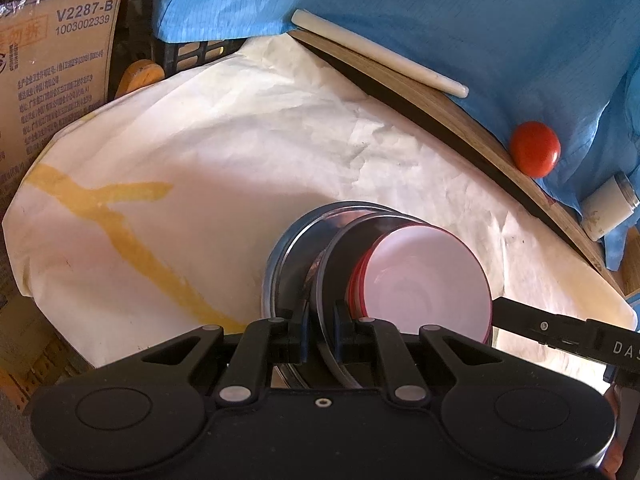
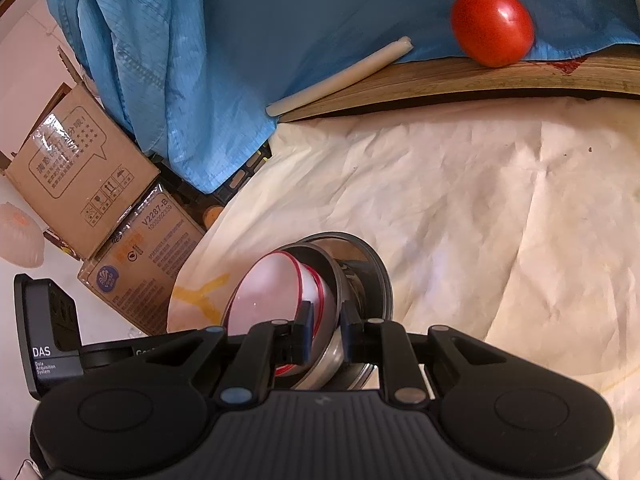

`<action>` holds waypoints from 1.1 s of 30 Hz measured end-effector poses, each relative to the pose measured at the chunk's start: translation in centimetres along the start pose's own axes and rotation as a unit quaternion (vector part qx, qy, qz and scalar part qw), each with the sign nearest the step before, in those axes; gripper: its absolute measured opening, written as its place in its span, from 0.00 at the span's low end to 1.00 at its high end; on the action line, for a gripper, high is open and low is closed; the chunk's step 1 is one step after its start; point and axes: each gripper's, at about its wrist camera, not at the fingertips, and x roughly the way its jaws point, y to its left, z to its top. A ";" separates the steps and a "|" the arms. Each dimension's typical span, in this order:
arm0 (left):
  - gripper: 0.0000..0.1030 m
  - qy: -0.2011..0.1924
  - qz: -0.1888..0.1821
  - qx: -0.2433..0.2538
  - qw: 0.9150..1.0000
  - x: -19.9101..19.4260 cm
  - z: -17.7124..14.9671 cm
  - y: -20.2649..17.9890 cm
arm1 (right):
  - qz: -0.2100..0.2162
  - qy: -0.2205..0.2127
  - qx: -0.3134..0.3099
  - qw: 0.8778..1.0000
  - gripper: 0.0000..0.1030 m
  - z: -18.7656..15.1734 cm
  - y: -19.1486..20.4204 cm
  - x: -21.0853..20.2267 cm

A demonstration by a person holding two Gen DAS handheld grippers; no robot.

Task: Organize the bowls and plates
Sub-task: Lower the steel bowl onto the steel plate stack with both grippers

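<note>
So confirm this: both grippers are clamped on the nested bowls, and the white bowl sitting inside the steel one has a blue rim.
One detail is wrong: the white bowl has a red rim, not blue, as the right wrist view shows. The rest holds: the left gripper and right gripper are both clamped on the nested bowls, with the white bowl inside the steel bowl.

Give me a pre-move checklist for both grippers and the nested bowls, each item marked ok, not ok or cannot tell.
1. Left gripper shut on the steel bowl rim: ok.
2. Right gripper shut on the nested bowls' walls, white red-rimmed bowl included: ok.
3. White bowl seated inside the steel bowl: ok.
4. Outer steel dish resting flat on the white cloth: cannot tell.
5. Cloth beyond the stack free of objects: ok.
6. Tomato clear of the bowls, up on the wooden board: ok.
</note>
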 end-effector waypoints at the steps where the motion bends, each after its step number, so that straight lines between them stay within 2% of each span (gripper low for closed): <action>1: 0.10 0.000 0.000 -0.001 1.000 0.0 0.0 0.0 | 0.000 0.000 0.000 1.000 0.17 0.0 0.0 0.0; 16: 0.11 -0.007 -0.008 -0.007 1.000 0.0 0.0 0.4 | 0.000 -0.010 0.008 1.000 0.17 -0.1 -0.1 0.4; 24: 0.13 -0.019 -0.026 -0.007 0.999 -0.2 -0.4 1.1 | -0.015 -0.017 0.013 1.000 0.18 -0.9 -0.1 0.8; 26: 0.14 -0.024 -0.027 -0.003 0.999 -0.2 -0.5 1.2 | -0.020 -0.021 0.012 1.000 0.19 -1.0 0.0 0.8; 33: 0.18 -0.035 -0.035 0.008 0.999 -0.5 -0.8 1.4 | -0.055 -0.040 0.009 0.998 0.36 -1.5 0.5 0.5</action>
